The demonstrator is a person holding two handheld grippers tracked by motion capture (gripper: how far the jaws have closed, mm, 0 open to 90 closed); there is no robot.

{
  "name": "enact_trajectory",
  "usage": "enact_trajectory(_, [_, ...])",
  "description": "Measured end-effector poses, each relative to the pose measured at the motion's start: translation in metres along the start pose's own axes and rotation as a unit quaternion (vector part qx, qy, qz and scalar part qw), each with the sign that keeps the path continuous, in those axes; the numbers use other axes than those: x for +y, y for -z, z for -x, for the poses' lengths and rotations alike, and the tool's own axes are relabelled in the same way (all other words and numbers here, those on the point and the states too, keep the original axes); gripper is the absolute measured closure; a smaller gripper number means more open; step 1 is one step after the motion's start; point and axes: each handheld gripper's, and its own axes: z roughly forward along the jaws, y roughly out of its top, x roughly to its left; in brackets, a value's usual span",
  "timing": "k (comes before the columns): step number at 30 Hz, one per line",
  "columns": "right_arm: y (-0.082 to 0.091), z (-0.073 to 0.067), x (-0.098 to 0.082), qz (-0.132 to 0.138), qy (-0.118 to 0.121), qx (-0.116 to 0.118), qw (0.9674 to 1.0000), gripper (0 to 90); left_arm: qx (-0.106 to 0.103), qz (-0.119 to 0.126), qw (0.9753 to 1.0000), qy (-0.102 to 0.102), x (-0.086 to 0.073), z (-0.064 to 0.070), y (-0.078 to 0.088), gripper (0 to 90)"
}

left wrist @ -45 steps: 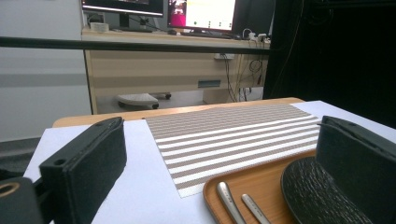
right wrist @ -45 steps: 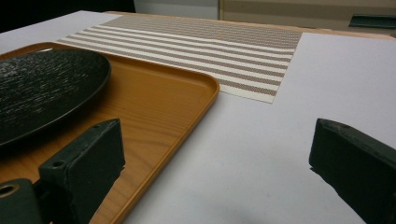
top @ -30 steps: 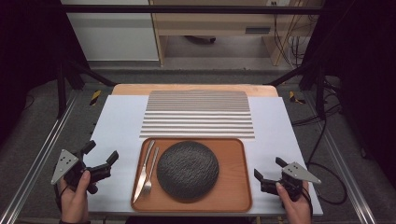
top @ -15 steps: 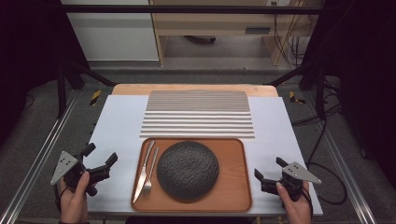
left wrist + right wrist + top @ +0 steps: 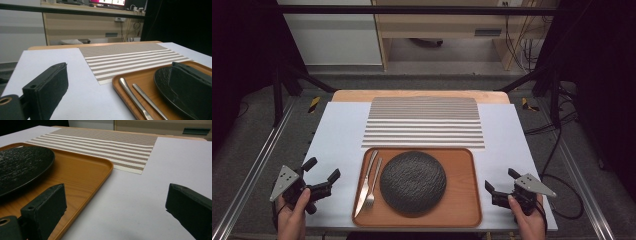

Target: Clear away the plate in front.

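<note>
At the frame's bottom corners, both tools, left tool (image 5: 321,176) and right tool (image 5: 500,186), stay gaping and empty beside the tray (image 5: 464,210); nothing has moved, so work hasn't begun.

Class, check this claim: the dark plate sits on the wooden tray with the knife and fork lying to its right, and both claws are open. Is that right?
Not quite. The knife and fork lie left of the plate on the tray, as the high view shows. Both claws, left and right, are open.

Gaping claw (image 5: 117,212) beside tray (image 5: 87,173)
</note>
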Motion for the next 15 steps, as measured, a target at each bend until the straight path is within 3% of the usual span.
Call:
enact_trajectory(7, [-0.0002, -0.0003, -0.0002, 0.0, 0.001, -0.005, 1.0, 3.6, -0.017, -0.01, 0.9997, -0.011, -0.0043, 0.0086, -0.0059, 2.7])
enact_trajectory(15, [-0.0001, -0.0008, -0.0002, 0.001, 0.003, -0.007, 1.0, 3.9, -0.009, 0.008, 0.9999, -0.012, -0.0026, 0.007, -0.0033, 2.7])
